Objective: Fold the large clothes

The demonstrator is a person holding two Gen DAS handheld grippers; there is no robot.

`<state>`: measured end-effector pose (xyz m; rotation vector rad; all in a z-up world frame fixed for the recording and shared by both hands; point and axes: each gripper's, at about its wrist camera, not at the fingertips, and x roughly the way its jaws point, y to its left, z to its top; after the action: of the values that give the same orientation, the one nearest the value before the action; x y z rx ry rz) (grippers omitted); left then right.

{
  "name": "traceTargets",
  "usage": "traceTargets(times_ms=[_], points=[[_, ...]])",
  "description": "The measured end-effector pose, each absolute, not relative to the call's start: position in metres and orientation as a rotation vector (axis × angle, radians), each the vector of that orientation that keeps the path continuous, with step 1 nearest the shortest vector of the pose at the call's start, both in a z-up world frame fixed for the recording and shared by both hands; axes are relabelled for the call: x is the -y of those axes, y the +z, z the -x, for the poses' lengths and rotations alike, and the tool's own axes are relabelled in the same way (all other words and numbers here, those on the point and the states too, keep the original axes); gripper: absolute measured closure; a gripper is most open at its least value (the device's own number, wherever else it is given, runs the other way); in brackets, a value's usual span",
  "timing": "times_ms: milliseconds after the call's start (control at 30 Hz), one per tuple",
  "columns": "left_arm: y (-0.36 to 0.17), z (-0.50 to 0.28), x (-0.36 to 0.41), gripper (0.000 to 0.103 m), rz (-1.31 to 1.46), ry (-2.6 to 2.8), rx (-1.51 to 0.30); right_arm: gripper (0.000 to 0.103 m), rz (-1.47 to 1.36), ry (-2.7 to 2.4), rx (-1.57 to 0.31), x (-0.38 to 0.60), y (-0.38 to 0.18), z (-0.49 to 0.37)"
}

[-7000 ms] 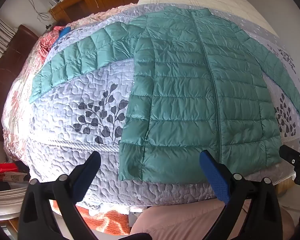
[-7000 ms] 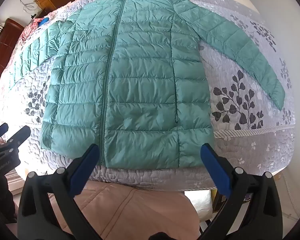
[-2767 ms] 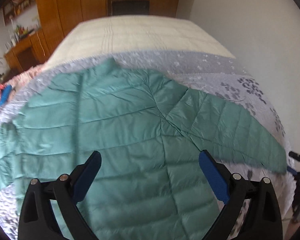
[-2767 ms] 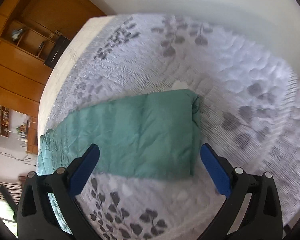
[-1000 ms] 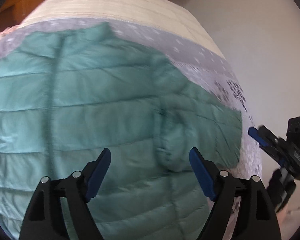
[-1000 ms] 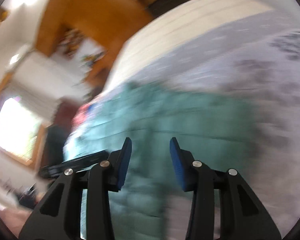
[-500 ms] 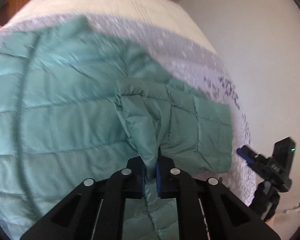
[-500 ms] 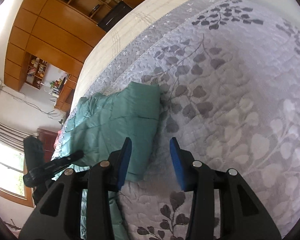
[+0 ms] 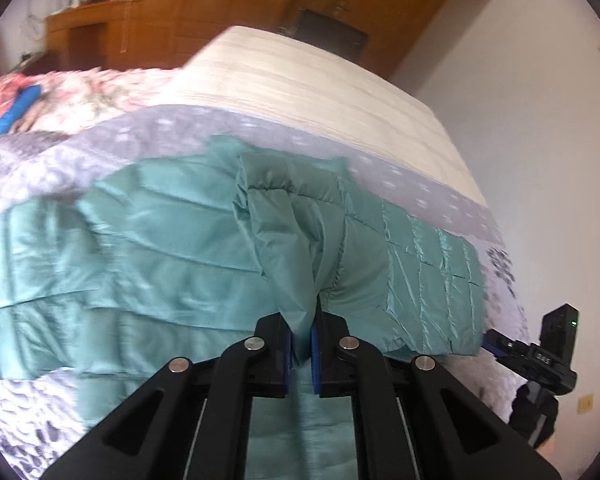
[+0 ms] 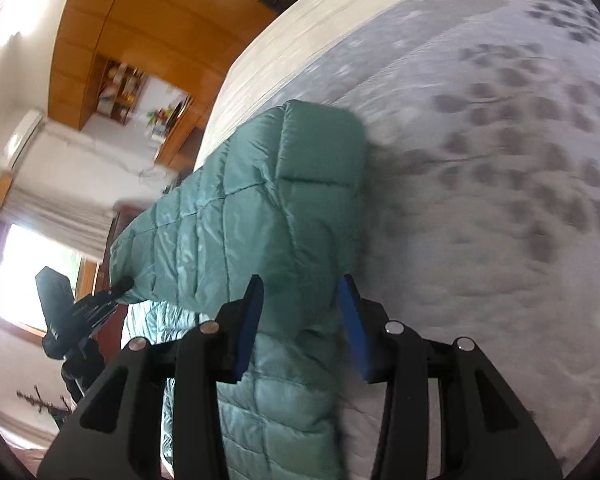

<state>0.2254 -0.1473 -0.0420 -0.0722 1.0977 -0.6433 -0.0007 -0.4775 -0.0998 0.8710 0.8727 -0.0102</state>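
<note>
Grey quilted bed (image 9: 420, 196), teal puffer jacket (image 9: 140, 248), left tongs (image 9: 301, 350) pinching sleeve (image 9: 292, 264), right tongs (image 10: 300, 320) half-open.

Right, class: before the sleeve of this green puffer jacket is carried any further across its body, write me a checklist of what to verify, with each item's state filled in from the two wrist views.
1. left gripper shut on the sleeve: ok, a pinch of fabric sits between its pads.
2. Sleeve lifted off the jacket body: ok, it rises to the jaws.
3. right gripper holding anything: not ok, its jaws stand apart over the folded sleeve; contact cannot be told.
4. Cuff end free: cannot tell.
5. Jacket flat on the quilt: ok where visible.
</note>
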Motion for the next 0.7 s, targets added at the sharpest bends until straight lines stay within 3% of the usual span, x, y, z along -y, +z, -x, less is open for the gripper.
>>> traceTargets(times_ms=[333,500,700], points=[[-0.111,-0.274,0.093,0.096,0.04,-0.455,-1.213,0.066,-0.741,0.0,-1.02,0.435,-0.111,-0.052],[-0.145,-0.278,0.084,0.09,0.039,-0.438,-1.258,0.073,-0.726,-0.025,-1.076,0.437,-0.13,-0.06],[-0.132,-0.283,0.08,0.078,-0.003,-0.407,-1.248,0.071,-0.7,-0.031,-1.092,0.438,-0.121,-0.057]])
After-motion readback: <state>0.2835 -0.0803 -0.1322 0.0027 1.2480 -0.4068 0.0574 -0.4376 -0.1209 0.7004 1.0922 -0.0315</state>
